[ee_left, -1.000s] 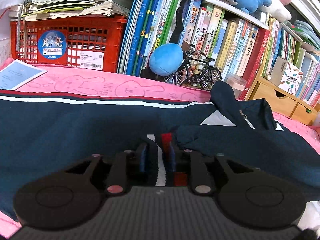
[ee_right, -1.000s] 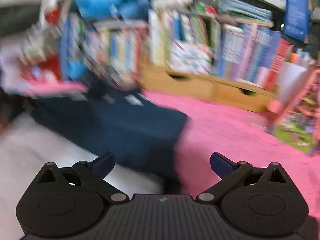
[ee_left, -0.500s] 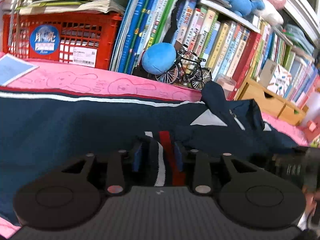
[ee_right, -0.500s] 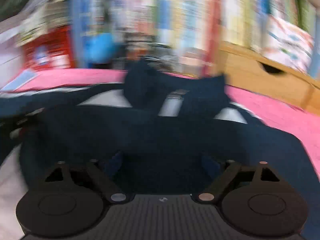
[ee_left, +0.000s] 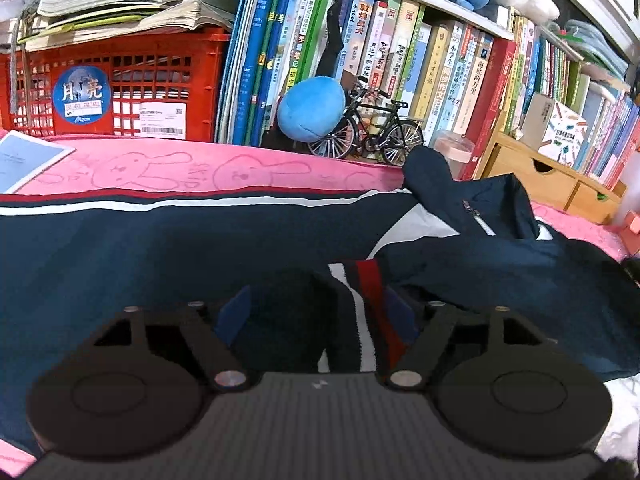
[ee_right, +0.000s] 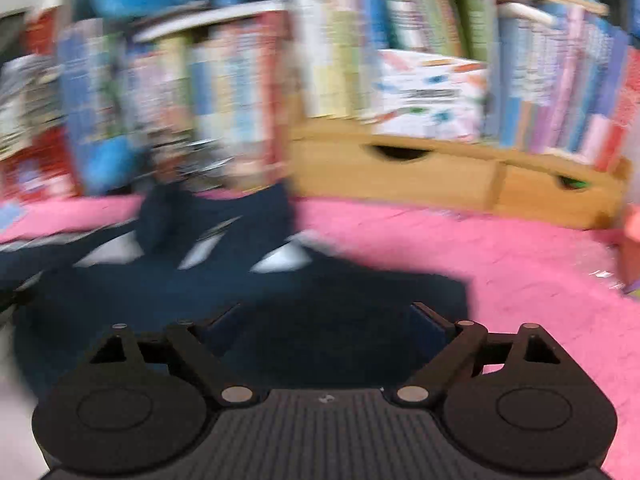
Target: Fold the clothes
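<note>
A navy jacket [ee_left: 160, 248] with white and red stripes lies spread on a pink blanket [ee_left: 160, 168]. Its collar and zip sit at the right. The striped sleeve cuff [ee_left: 360, 292] is folded onto the body and lies between the fingers of my left gripper [ee_left: 318, 312]. Those jaws are opening and the pads stand off the cloth. In the blurred right wrist view, my right gripper [ee_right: 326, 316] is open just above the jacket [ee_right: 240, 288] near its right edge, with nothing pinched. Pink blanket [ee_right: 520, 264] shows to its right.
A red crate [ee_left: 120, 84] stacked with papers, rows of books, a blue plush ball [ee_left: 312, 108] and a model bicycle [ee_left: 368, 128] line the back. A wooden drawer box [ee_left: 540, 176] stands at the right. A blue booklet [ee_left: 24, 156] lies at the left.
My left jaws have spread apart and let go of the striped cuff, which stays on the jacket. The right gripper has swept sideways over the jacket, its jaws staying wide.
</note>
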The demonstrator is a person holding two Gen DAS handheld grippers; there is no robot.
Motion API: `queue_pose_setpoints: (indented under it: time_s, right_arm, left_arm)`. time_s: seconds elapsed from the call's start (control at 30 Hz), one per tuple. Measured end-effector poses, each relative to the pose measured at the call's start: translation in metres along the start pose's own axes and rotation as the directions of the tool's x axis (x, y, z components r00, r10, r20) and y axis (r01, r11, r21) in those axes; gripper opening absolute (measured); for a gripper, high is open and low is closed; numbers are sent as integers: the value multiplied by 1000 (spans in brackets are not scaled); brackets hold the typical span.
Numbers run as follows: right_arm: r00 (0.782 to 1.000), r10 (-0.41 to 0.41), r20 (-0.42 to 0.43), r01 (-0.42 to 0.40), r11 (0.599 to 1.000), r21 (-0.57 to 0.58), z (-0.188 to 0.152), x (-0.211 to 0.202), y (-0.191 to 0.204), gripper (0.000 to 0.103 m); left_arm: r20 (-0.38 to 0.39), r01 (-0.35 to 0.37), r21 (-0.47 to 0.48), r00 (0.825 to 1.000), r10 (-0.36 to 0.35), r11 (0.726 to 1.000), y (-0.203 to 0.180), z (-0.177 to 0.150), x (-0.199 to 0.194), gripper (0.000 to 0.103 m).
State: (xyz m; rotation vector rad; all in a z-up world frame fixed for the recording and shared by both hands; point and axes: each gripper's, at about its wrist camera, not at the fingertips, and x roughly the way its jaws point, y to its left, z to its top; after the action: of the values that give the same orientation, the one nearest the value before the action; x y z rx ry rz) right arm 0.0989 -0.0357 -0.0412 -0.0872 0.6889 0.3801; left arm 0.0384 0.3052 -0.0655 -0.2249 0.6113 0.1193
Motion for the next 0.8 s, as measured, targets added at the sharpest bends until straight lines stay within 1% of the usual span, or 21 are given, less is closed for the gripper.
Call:
queue_pose_setpoints:
  time_s: [0.03, 0.07, 0.1, 0.23, 0.3, 0.37, 0.43, 0.5, 0.57, 0.63, 0.73, 0.8]
  right_arm:
    - [1000, 21, -16, -22, 1000, -7, -8, -6, 2, 89]
    - [1000, 7, -26, -7, 1000, -6, -16, -11, -5, 89]
    - [999, -16, -33, 16, 1000, -2, -23, -15, -14, 89]
    - [992, -107, -64, 108, 994, 12, -53, -31, -50, 89]
    - [985, -150, -83, 158, 982, 107, -61, -38, -73, 90]
    - [991, -115, -70, 129, 965, 229, -67, -49, -93, 90]
    - [987, -142, -71, 155, 963, 222, -72, -52, -96, 91]
    - [979, -189, -82, 199, 969, 144, -74, -49, -86, 92]
    - [971, -225, -77, 233, 964, 126, -70, -54, -77, 89]
    - [977, -211, -22, 212, 970, 120, -61, -63, -68, 88]
    - [991, -119, 67, 112, 989, 94, -47, -77, -44, 88]
    - [995, -80, 63, 76, 995, 62, -41, -68, -29, 88]
  left_arm:
    - [-2, -19, 5, 1000, 19, 1000, 1, 0, 0, 82]
    - [-5, -45, 8, 999, 45, 999, 2, 0, 0, 86]
    - [-7, -66, 6, 998, 66, 998, 3, 1, 0, 88]
    - [-7, -76, -16, 997, 75, 997, 10, 2, -1, 88]
    - [-9, -84, -6, 996, 84, 996, 8, 2, -1, 88]
    - [-9, -84, -7, 996, 84, 996, 8, 2, -1, 88]
    - [-10, -84, -8, 996, 84, 996, 9, 2, 0, 89]
    - [-10, -83, -8, 996, 83, 997, 9, 2, 0, 90]
    - [-10, -82, -10, 997, 82, 997, 9, 2, 0, 90]
    - [-11, -85, -8, 996, 85, 996, 8, 2, 0, 90]
    - [-12, -88, -4, 996, 88, 996, 8, 2, 0, 91]
    - [-13, -87, -5, 996, 87, 996, 8, 2, 0, 91]
